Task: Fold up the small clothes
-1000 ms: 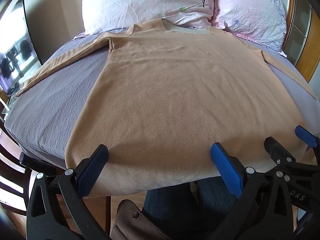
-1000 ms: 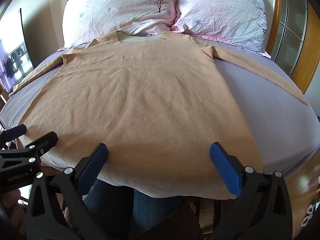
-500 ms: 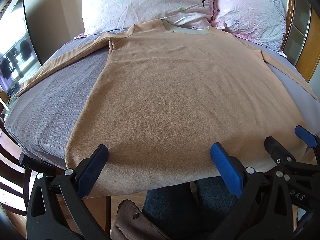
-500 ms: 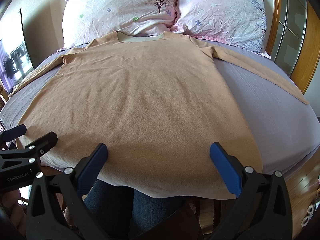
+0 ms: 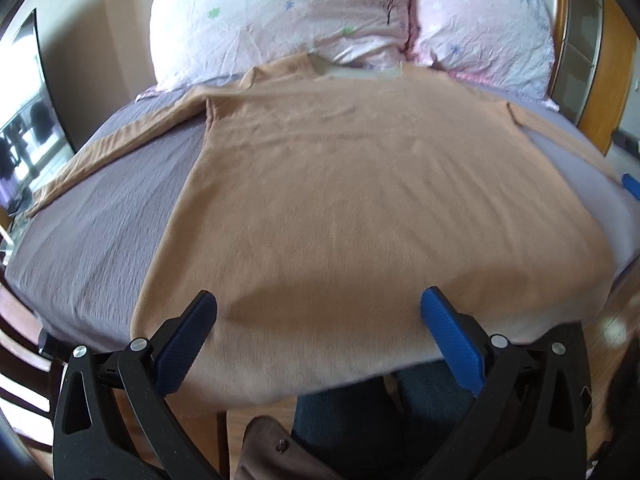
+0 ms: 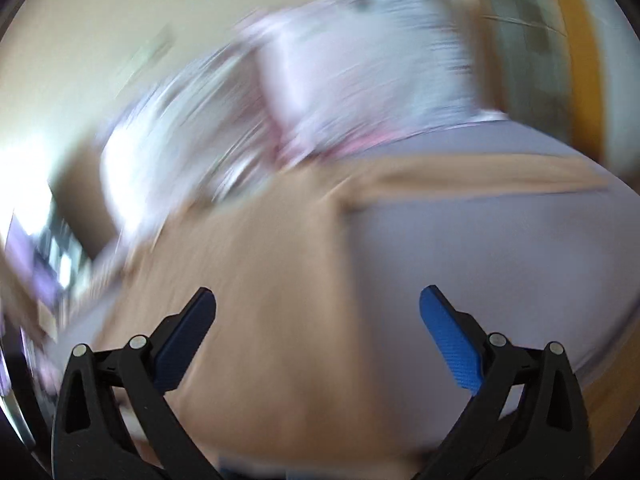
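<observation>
A tan long-sleeved shirt (image 5: 360,200) lies flat on the grey-purple bed (image 5: 92,240), collar toward the pillows, both sleeves spread out. My left gripper (image 5: 318,316) is open and empty above the shirt's hem. My right gripper (image 6: 318,316) is open and empty over the shirt's right side (image 6: 260,280), near the armpit and right sleeve (image 6: 480,176); its view is heavily blurred. One blue fingertip (image 5: 632,186) of the right gripper shows at the far right edge of the left wrist view.
Two pink-white pillows (image 5: 280,20) stand at the head of the bed. A wooden headboard (image 5: 616,60) is at the right. A screen (image 5: 24,140) stands at the left. The person's jeans (image 5: 380,420) and a brown bag (image 5: 272,452) are below the bed's edge.
The right gripper has swung quickly forward and to the right, from the hem toward the right sleeve. The left gripper has moved only slightly. The shirt has not moved.
</observation>
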